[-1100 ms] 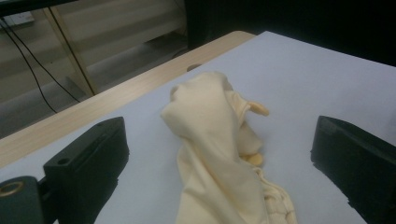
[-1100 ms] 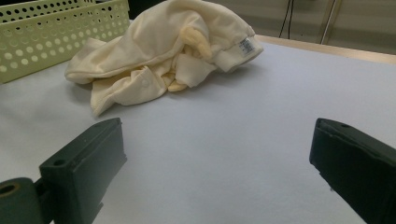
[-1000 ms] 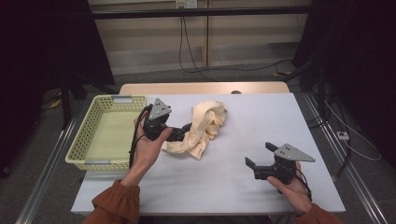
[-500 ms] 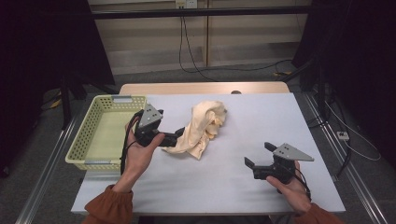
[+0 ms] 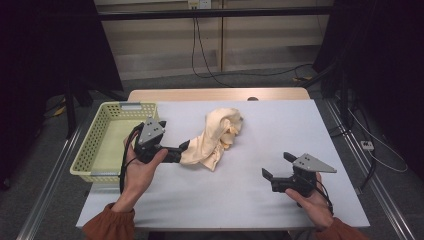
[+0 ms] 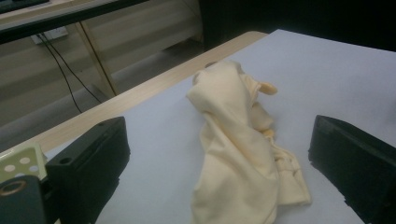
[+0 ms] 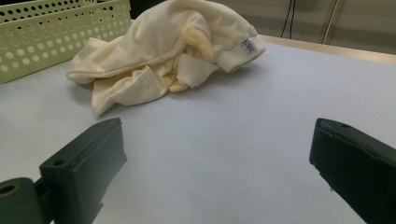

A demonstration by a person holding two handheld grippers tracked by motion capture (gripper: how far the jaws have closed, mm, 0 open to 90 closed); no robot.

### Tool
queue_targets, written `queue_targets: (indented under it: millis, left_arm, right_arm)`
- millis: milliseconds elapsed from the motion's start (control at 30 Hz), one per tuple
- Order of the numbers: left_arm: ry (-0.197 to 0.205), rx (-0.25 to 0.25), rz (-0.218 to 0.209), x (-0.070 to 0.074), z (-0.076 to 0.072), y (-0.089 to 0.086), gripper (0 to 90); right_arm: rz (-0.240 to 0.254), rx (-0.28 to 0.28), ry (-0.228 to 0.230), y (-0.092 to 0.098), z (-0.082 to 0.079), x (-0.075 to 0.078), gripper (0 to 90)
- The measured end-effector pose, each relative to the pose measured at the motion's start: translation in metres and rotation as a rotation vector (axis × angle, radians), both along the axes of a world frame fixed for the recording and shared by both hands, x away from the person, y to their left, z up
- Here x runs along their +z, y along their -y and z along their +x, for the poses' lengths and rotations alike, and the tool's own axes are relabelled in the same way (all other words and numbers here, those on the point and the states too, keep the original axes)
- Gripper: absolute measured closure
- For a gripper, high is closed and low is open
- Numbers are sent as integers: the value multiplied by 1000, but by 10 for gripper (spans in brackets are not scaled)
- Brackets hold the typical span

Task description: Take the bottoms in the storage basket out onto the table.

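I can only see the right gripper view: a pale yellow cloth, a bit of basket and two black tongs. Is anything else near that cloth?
Observer: Yes. In the high view the left tongs are at the cloth's end nearest the basket, held in a hand.
Operator: Have they grabbed it?
Observer: They are not clamped. The left gripper view shows those jaws wide apart, with the cloth running between them.
Operator: And where are my own tongs?
Observer: The right tongs are open near the front right of the table, well apart from the cloth.
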State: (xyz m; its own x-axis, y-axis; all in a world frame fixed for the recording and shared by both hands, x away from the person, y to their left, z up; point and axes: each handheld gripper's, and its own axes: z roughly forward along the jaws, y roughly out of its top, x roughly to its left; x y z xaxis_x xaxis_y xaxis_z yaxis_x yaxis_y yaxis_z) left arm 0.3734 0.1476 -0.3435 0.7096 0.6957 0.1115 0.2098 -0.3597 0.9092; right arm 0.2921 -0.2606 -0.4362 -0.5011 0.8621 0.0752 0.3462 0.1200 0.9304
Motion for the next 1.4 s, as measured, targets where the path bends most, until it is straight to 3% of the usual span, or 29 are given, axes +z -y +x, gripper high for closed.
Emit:
queue_targets:
  millis: [600,733,1000,1233,1400]
  left_arm:
    - [3,49,-33,-6,-20,-26,56]
    - [-50,33,-93,-11,-24,-30,56]
    - [-51,39,-77,-20,-37,-37,56]
    - [-78,58,-65,-34,-43,-45,56]
    - [-61,63,-55,-42,-48,-51,56]
  right_arm:
    - [-3,8,3,-1,0,0,33]
    - [-4,8,3,-1,0,0,33]
    - [-5,9,1,-2,0,0,33]
    - [-6,10,0,-2,1,0,33]
    - [-7,10,1,-2,1,0,33]
